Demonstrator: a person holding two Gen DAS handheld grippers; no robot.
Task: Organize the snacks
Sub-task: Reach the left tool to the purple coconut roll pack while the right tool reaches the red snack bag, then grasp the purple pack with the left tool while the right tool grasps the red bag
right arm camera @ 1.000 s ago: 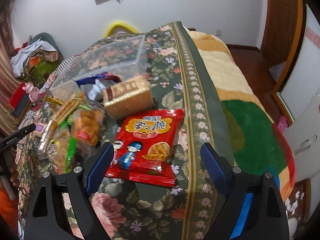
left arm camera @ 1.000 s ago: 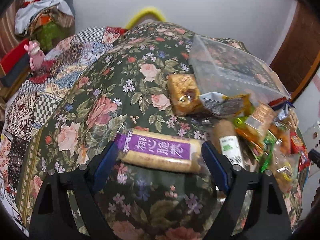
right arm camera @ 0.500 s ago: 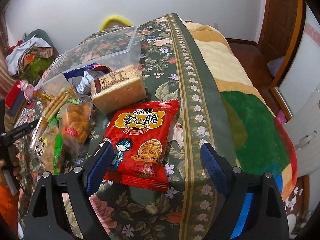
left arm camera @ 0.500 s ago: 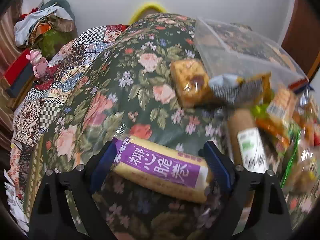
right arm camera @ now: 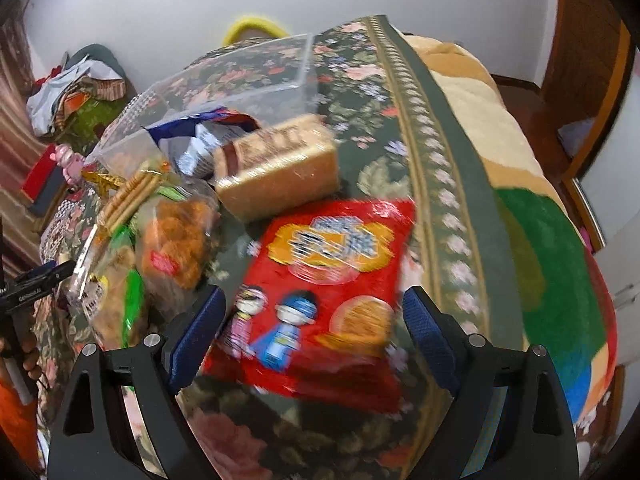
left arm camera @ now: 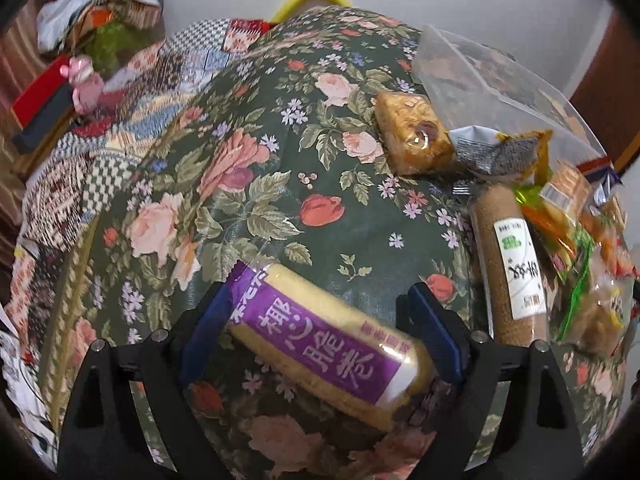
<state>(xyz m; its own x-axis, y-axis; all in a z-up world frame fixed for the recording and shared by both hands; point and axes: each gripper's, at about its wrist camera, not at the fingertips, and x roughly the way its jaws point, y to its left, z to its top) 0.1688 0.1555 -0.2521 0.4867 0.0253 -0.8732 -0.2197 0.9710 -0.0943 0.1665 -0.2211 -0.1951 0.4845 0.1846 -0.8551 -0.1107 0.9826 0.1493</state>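
My left gripper point(left arm camera: 320, 332) is open, its jaws on either side of a long purple-labelled biscuit pack point(left arm camera: 320, 340) lying on the floral bedspread point(left arm camera: 240, 184). My right gripper point(right arm camera: 314, 324) is open, its jaws on either side of a red snack bag point(right arm camera: 332, 288) with cartoon figures. A clear plastic bin point(right arm camera: 240, 76) stands behind the snack pile; it also shows in the left wrist view point(left arm camera: 480, 80).
Snacks in a pile: a brown cake block point(right arm camera: 276, 168), a fried-snack bag point(right arm camera: 176, 228), a green-trimmed bag point(right arm camera: 116, 300), a brown cylinder pack point(left arm camera: 508, 264), a yellow wrapped cake point(left arm camera: 412, 132). A plush blanket point(right arm camera: 540, 240) covers the bed's right side. Clutter point(left arm camera: 92, 32) lies at far left.
Both grippers have moved forward and down. The purple pack now lies deeper between the left jaws and the red bag deeper between the right jaws. Both stay open.
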